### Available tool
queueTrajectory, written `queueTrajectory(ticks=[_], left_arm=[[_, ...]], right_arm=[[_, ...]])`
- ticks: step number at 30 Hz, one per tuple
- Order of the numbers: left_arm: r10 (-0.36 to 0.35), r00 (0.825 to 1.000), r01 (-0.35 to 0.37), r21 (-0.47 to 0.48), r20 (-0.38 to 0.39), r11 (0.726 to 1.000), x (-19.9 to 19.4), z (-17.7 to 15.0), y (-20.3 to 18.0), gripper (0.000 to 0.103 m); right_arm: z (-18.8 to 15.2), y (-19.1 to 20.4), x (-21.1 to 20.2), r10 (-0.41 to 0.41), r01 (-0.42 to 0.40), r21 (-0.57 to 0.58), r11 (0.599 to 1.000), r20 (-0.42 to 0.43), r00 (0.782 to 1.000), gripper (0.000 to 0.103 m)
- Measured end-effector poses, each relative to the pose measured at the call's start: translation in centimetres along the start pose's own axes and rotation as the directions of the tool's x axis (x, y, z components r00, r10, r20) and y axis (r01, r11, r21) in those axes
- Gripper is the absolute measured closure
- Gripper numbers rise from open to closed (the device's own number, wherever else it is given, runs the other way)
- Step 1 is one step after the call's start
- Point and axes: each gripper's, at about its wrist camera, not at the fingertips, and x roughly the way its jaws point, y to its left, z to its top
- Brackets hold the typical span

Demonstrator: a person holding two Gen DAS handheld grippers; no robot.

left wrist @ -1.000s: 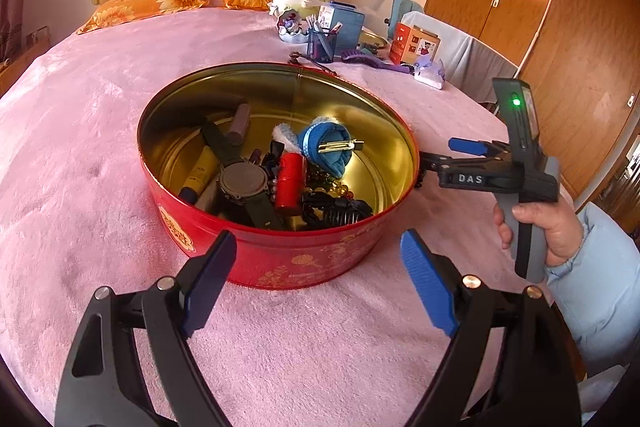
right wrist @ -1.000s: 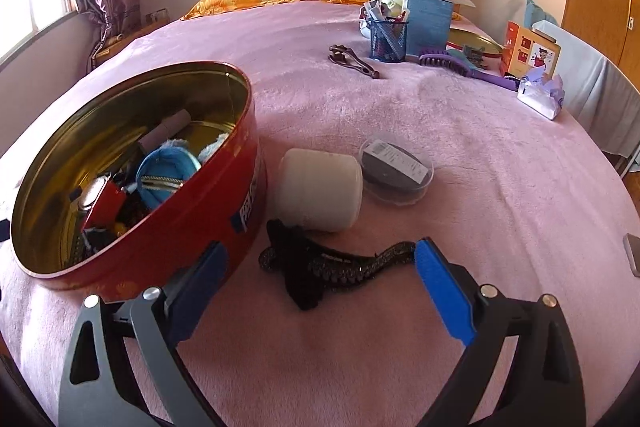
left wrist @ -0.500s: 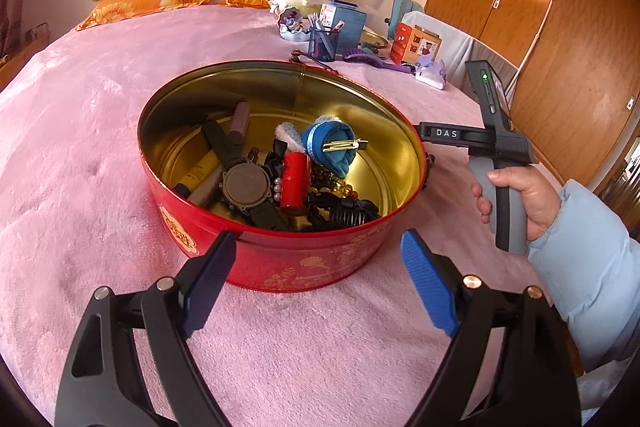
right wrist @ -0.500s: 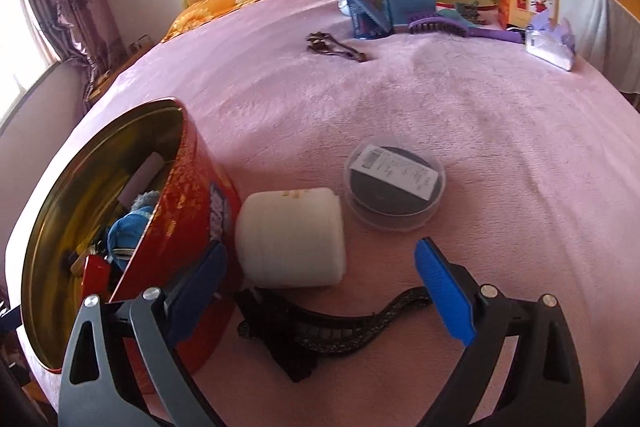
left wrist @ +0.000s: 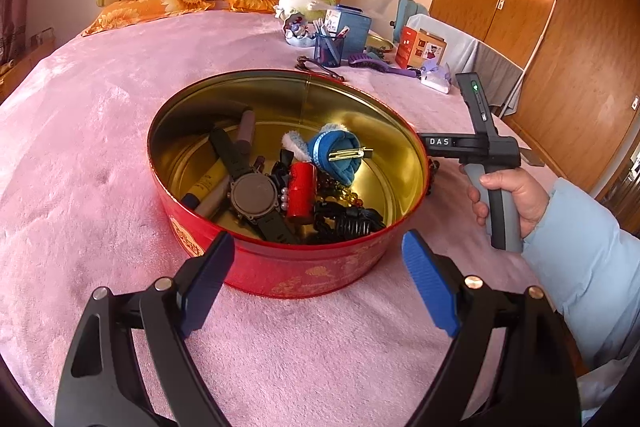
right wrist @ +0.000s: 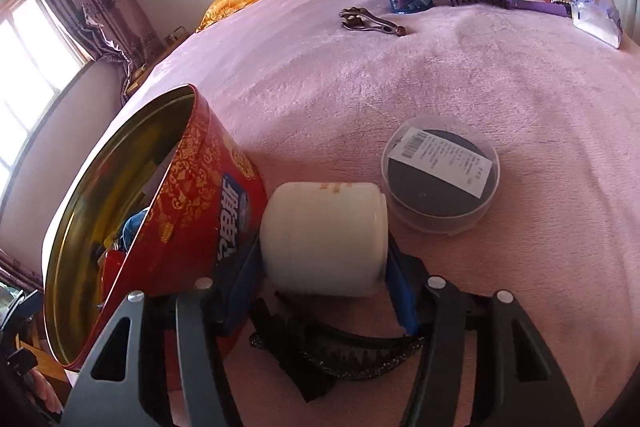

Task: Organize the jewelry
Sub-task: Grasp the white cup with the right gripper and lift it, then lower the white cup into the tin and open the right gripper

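White "DAS" lettering marks the right tool beside the red tin.

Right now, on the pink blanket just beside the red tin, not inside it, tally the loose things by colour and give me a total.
White: 1, the white cylinder, between the pads of the closing right hand-held gripper.
Black: 1, the black hair accessory lying under that gripper.
Clear with a dark inside: 1, the round lidded container.
Total: 3 beside the red tin.
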Motion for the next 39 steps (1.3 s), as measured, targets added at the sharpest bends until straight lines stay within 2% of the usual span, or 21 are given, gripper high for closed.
queueTrajectory(ticks=[4,8,12,15,18,22,26,32,35,37,38,39], left_arm=[[0.004,1.000,-0.004,-0.006,0.005,1.000,-0.2,0.4,0.0,0.019],[0.007,1.000,-0.007,0.003,0.017,1.000,-0.6,0.7,-0.1,0.019],[0.007,0.999,-0.007,-0.017,0.031,1.000,-0.9,0.7,0.4,0.019],[0.014,0.999,-0.014,-0.025,0.036,1.000,-1.2,0.5,0.9,0.019],[0.036,0.998,-0.035,-0.017,0.052,0.999,-2.0,0.4,1.6,0.019],[0.073,0.994,-0.070,-0.030,0.083,0.997,-3.2,0.6,3.9,0.019],[0.101,0.989,-0.093,-0.074,0.107,0.993,-4.1,0.2,6.4,0.019],[0.098,0.990,-0.083,-0.140,0.103,0.987,-4.7,-1.8,9.2,0.019],[0.106,0.989,-0.088,-0.169,0.102,0.982,-5.0,-2.5,10.4,0.019],[0.112,0.988,-0.091,-0.185,0.105,0.978,-5.4,-2.7,10.9,0.019],[0.114,0.988,-0.092,-0.192,0.108,0.977,-5.4,-2.8,11.0,0.019],[0.114,0.988,-0.091,-0.196,0.109,0.976,-5.5,-2.9,11.0,0.019]], right_arm=[[-0.5,0.5,-1.0,-0.026,0.027,-0.029,0.999,0.022,0.999,0.044],[-1.1,0.6,-4.2,-0.057,0.059,-0.020,0.998,0.096,0.994,0.044],[-1.0,2.3,-8.0,-0.031,0.039,-0.052,0.998,0.156,0.987,0.044],[-0.3,5.2,-9.7,0.006,0.015,-0.114,0.993,0.184,0.983,0.044],[0.4,8.8,-10.1,0.064,-0.031,-0.186,0.982,0.177,0.982,0.044],[0.3,14.6,-8.2,0.113,-0.079,-0.270,0.960,0.115,0.987,0.044],[-0.5,20.0,-4.8,0.113,-0.095,-0.351,0.931,0.031,0.993,0.044],[-0.2,24.0,0.3,0.054,-0.072,-0.368,0.927,-0.059,0.997,0.044],[-0.3,25.0,1.6,0.033,-0.058,-0.379,0.924,-0.073,0.997,0.044],[-0.3,25.2,1.2,0.045,-0.059,-0.372,0.926,-0.044,0.998,0.035],[-0.3,25.1,0.8,0.056,-0.063,-0.365,0.929,-0.028,0.998,0.017],[-0.3,24.9,0.0,0.060,-0.057,-0.357,0.933,-0.003,0.998,0.008]])
